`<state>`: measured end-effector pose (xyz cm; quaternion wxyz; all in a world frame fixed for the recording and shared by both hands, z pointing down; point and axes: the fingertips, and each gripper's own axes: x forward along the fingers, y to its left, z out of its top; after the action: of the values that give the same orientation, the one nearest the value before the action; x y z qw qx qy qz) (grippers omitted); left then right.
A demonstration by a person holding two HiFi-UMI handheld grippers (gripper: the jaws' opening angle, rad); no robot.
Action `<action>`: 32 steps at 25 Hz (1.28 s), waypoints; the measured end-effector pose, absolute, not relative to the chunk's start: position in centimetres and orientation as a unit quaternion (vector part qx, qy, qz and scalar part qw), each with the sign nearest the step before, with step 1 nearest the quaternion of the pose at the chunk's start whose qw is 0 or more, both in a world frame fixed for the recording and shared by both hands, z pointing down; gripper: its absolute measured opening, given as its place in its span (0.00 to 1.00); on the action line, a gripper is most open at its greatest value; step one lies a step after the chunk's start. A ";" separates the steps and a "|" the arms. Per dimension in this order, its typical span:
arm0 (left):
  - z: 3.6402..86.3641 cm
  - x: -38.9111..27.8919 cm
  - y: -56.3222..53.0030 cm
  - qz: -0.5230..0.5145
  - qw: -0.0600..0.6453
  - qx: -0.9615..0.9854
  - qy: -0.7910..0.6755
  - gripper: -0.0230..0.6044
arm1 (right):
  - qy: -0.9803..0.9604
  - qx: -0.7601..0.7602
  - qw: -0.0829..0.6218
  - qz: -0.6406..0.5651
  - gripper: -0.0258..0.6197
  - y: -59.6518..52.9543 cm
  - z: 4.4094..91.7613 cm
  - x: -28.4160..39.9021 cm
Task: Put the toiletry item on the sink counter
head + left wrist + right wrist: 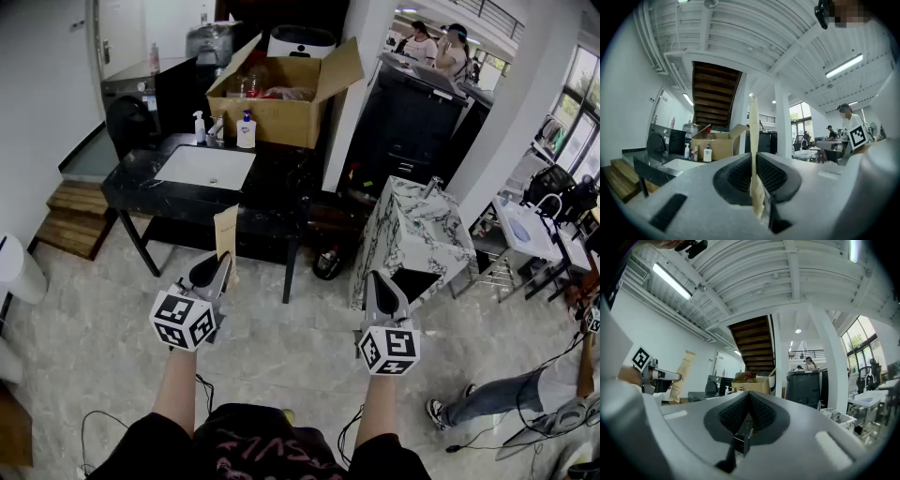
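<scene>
My left gripper [217, 267] is shut on a flat tan paper packet [226, 232], the toiletry item, which stands upright out of the jaws. In the left gripper view the packet [753, 140] shows edge-on between the black pads. The right gripper view catches the same packet [680, 375] at its left, held by the left gripper [665, 375]. My right gripper [382, 289] is shut with nothing in it; its pads [740, 414] meet. The black marble sink counter [141, 183] with a white basin [204, 167] stands ahead, beyond both grippers.
On the counter stand pump bottles [246, 130] and an open cardboard box [277, 98]. A white marbled cabinet [419, 236] is at the right, wooden steps [70, 217] at the left. Cables run over the floor. People stand at the back; someone's legs [487, 401] are at lower right.
</scene>
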<state>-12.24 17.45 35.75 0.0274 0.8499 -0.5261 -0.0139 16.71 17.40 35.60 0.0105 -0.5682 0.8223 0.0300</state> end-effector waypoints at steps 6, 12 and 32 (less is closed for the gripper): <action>35.9 -11.9 16.9 -0.009 0.022 0.848 -0.530 0.07 | 0.820 -0.572 0.011 0.019 0.06 16.3 36.4 17.7; 35.9 -11.6 16.9 -0.004 0.023 0.850 -0.527 0.07 | 0.820 -0.572 0.019 0.014 0.06 16.6 35.9 17.8; 37.0 -6.2 16.2 0.003 0.023 0.853 -0.522 0.07 | 0.811 -0.584 0.040 -0.014 0.06 16.4 37.8 23.5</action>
<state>-6.24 16.16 37.02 0.0226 0.8526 -0.5221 0.0034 23.49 16.40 37.83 0.0396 -0.5841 0.8106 -0.0140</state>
